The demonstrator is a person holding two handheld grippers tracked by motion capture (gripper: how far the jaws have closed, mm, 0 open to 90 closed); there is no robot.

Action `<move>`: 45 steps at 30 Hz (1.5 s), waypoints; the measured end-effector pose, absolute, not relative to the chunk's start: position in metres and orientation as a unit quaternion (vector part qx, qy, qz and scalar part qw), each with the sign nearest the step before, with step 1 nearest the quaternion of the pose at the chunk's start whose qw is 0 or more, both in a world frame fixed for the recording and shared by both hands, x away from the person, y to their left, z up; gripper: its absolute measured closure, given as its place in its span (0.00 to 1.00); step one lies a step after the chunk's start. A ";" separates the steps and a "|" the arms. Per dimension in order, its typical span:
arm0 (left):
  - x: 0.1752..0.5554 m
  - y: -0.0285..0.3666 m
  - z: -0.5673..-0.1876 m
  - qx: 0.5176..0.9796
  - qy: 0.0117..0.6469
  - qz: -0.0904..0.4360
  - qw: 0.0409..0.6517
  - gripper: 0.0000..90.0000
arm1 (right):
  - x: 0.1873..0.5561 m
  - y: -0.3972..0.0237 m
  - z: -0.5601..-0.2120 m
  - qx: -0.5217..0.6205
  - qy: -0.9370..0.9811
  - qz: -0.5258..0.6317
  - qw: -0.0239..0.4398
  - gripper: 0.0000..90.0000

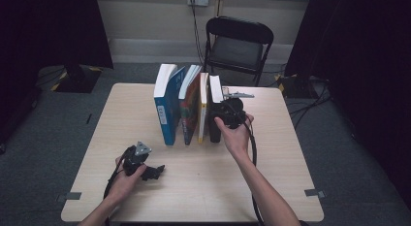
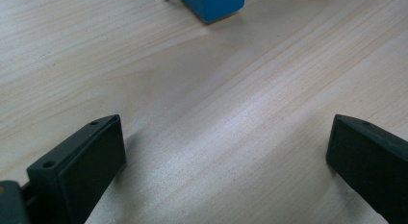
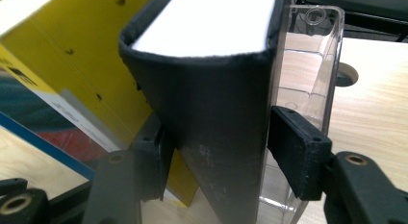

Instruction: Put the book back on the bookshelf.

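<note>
**Right gripper clamped on the black book at the end of the row**

Right gripper (image 1: 224, 111) sat at the right end of a row of upright books on the wooden table (image 1: 271, 158). In the right gripper view its jaws straddled the spine of the black book (image 3: 211, 113): one pad was against the left cover, the other pressed on the right side, where a clear plastic bookend (image 3: 308, 56) stood flush against the book. Looked like a grip on the black book; I couldn't tell if the right pad touched the cover or the plastic.

Neighbours, right to left in the high view:
- yellow book (image 1: 203, 109), touching the black one's left cover, tight against the left jaw
- a book with a red-green cover (image 1: 191, 112), leaning
- blue book (image 1: 167, 109) at the left end, also tilted

Tight spots: the yellow book crowded the left jaw, the bookend crowded the right one.

Left gripper (image 1: 154, 171) rested low on the table near the front-left, well apart from the row. Its jaws stood wide with only bare tabletop between them; the blue book's corner was visible farther ahead in the left gripper view.

Behind the table stood a black folding chair (image 1: 237, 44). A cable trailed from each gripper along the forearms.
</note>
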State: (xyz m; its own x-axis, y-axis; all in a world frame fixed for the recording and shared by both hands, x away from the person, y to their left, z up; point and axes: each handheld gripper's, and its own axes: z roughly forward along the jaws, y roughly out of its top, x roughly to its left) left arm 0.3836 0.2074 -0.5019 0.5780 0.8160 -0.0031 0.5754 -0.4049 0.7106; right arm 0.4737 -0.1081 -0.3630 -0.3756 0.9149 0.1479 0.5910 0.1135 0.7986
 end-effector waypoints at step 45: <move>0.386 0.208 -0.502 0.821 0.421 0.175 0.343 0.00 | 0.473 -0.108 -0.368 0.485 0.729 0.434 0.209 0.33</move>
